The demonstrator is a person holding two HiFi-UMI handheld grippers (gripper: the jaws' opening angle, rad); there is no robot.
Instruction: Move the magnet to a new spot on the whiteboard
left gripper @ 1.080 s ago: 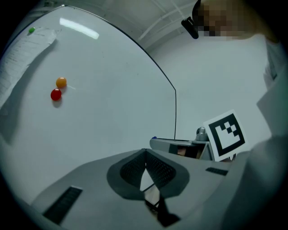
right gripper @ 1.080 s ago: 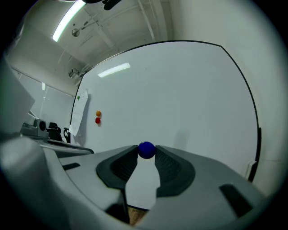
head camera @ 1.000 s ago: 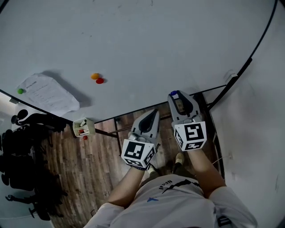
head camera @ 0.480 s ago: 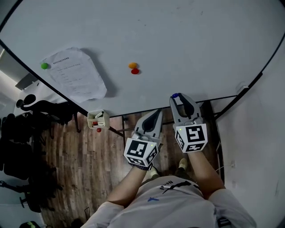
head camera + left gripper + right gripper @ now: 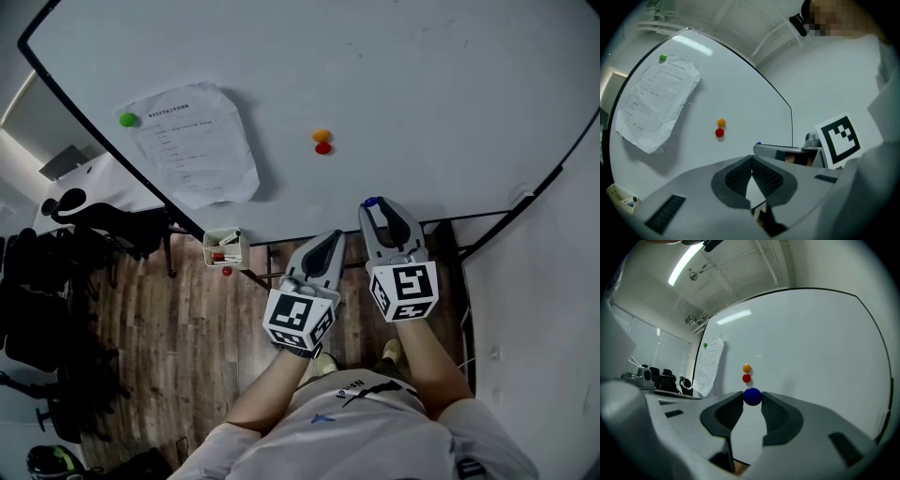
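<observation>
A round blue magnet sits pinched between the tips of my right gripper, which is shut on it a short way off the whiteboard. In the head view the blue magnet shows at the gripper's tip near the board's lower edge. An orange magnet and a red magnet stick to the board, touching, up and left of that gripper. My left gripper is shut and empty, below the board's edge. The left gripper view shows the orange magnet and the red magnet.
A crumpled printed sheet hangs on the board under a green magnet. A small marker tray hangs at the board's lower edge. The board's stand legs and a wooden floor lie below; black office chairs stand left.
The view has swung left and up, so the board's paper and magnets slid right in the picture. Both grippers kept their pose, the right one still shut on the blue magnet.
</observation>
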